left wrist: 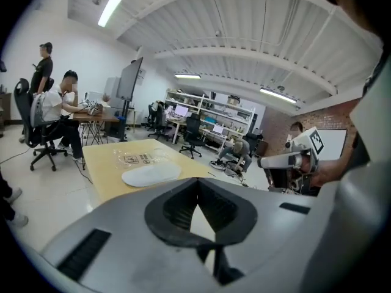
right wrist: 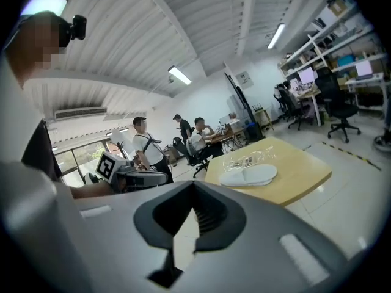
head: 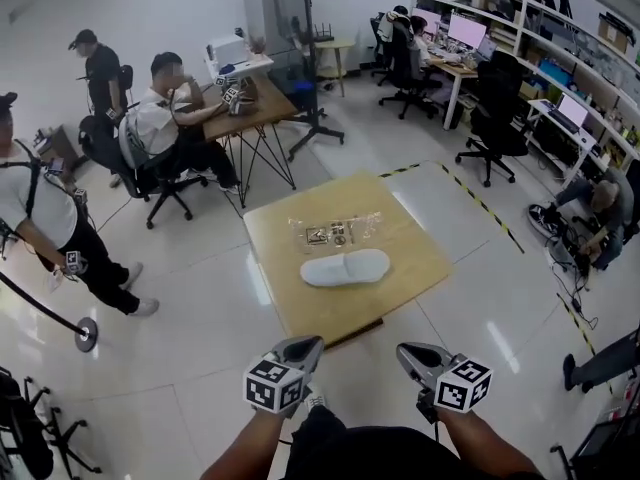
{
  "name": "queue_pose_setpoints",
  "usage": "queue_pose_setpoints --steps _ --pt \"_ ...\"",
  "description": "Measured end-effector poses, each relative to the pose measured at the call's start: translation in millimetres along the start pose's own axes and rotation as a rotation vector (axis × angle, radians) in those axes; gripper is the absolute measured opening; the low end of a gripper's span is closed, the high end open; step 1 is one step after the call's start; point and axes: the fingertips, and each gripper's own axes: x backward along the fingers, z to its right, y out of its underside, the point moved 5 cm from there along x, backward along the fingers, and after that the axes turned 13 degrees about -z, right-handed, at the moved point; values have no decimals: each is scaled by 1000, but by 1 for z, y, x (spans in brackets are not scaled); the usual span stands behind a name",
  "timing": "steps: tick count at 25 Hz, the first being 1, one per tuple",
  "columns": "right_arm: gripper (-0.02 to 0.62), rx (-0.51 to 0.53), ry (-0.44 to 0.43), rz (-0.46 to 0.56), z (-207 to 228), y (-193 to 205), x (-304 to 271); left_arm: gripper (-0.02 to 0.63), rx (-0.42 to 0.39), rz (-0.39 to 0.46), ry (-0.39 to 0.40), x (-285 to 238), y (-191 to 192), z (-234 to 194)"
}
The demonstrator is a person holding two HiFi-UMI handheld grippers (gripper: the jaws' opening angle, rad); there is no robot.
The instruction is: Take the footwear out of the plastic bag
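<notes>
A white slipper [head: 345, 267] lies flat on the square wooden table [head: 420, 258], outside the clear plastic bag [head: 335, 230], which lies crumpled just beyond it. Both show small in the left gripper view, slipper [left wrist: 151, 174] and bag [left wrist: 137, 158], and in the right gripper view, slipper [right wrist: 248, 175] and bag [right wrist: 250, 159]. My left gripper [head: 303, 349] and right gripper [head: 411, 354] are held close to my body, well short of the table's near edge. Each is shut with nothing between its jaws.
People sit at a wooden desk [head: 255, 103] at the back left, and one stands at the left [head: 40, 218]. Office chairs [head: 495, 128] and workstations line the right wall. Yellow-black tape [head: 480, 203] crosses the floor right of the table. A stanchion base [head: 86, 334] stands at the left.
</notes>
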Motion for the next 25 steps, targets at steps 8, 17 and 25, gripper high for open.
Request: queue_pose_setpoints --steps 8,17,25 --pt "0 -21 -33 26 -23 89 68 6 49 -27 -57 30 86 104" --pt "0 -27 -31 11 -50 113 69 7 24 -66 -109 61 116 106" --pt "0 -2 45 -48 -57 114 38 6 3 -67 -101 75 112 73"
